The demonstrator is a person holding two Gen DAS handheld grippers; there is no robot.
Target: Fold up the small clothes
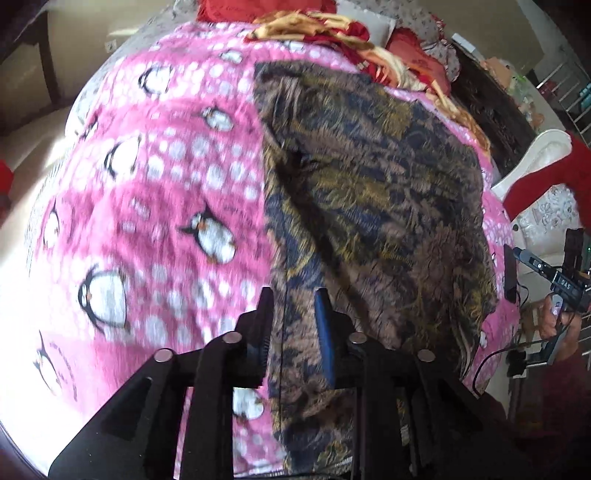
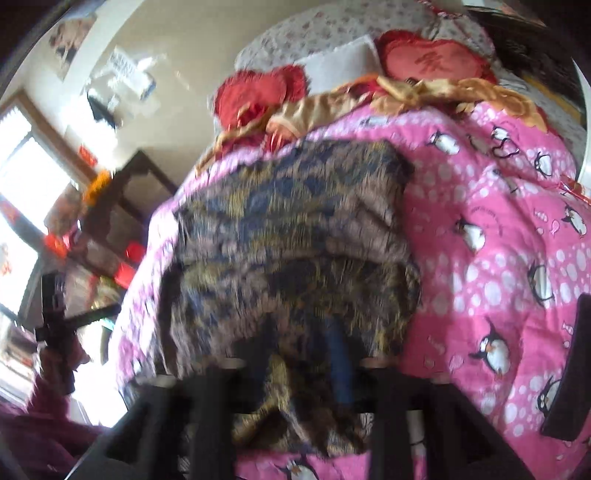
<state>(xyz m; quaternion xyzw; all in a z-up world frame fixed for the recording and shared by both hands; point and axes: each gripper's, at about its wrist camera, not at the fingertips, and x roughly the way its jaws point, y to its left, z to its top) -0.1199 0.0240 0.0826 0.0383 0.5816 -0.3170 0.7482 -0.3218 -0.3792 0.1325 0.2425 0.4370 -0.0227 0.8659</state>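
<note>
A small garment (image 1: 373, 206) in a brown, navy and gold leaf print lies on a pink penguin blanket (image 1: 155, 177). My left gripper (image 1: 293, 299) is shut on the garment's near left edge, with cloth between its fingers. My right gripper (image 2: 306, 332) is shut on the garment (image 2: 291, 221) at its near edge, and the cloth hangs down between the fingers. The right gripper also shows at the right edge of the left wrist view (image 1: 554, 280). The left gripper shows at the left edge of the right wrist view (image 2: 55, 314). Both views are blurred.
The pink blanket (image 2: 498, 240) covers a bed. Red heart cushions (image 2: 432, 59) and a red-gold quilt (image 1: 332, 29) lie at the bed's far end. A dark wooden stand (image 2: 122, 199) is left of the bed, a white chair (image 1: 539, 155) to its right.
</note>
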